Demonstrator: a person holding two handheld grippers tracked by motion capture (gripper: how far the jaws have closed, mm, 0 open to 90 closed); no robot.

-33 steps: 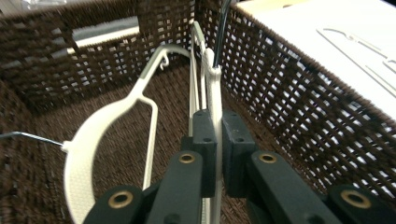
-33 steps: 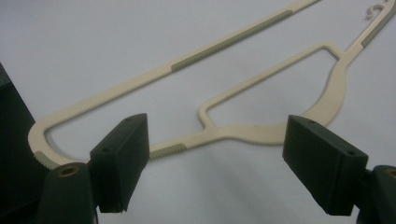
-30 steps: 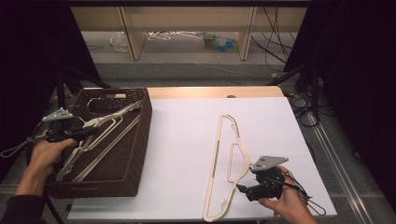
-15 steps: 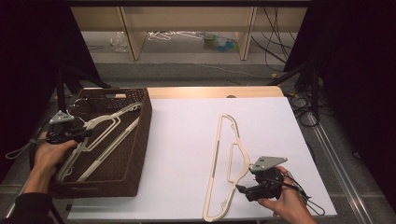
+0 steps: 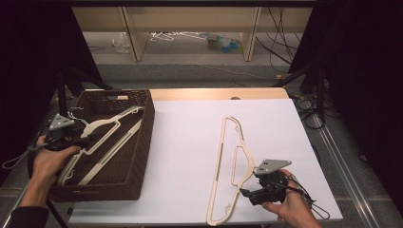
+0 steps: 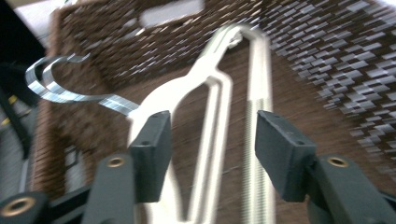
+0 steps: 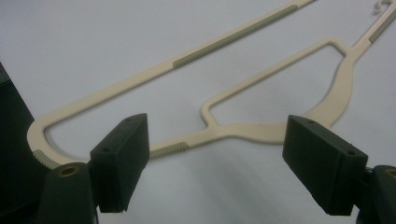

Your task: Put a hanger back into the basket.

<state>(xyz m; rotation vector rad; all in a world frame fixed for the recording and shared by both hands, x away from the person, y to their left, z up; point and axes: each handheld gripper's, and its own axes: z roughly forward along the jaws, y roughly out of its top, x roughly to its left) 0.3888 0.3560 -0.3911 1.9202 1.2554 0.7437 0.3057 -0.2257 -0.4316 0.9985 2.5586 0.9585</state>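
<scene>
Cream plastic hanger with metal hook (image 5: 102,140) lying slanted inside the brown wicker basket (image 5: 142,142) at left, second cream hanger (image 5: 230,161) flat on white tabletop, near right.

A recording studio or lab: black curtains (image 5: 28,57) flank a white-covered table (image 5: 190,142), cables (image 5: 285,42) trail across the floor beyond its far edge, under bare wooden shelving (image 5: 190,19).

The left gripper (image 5: 88,139) has just opened (fingers apart), releasing the basket's hanger (image 5: 102,142).
</scene>
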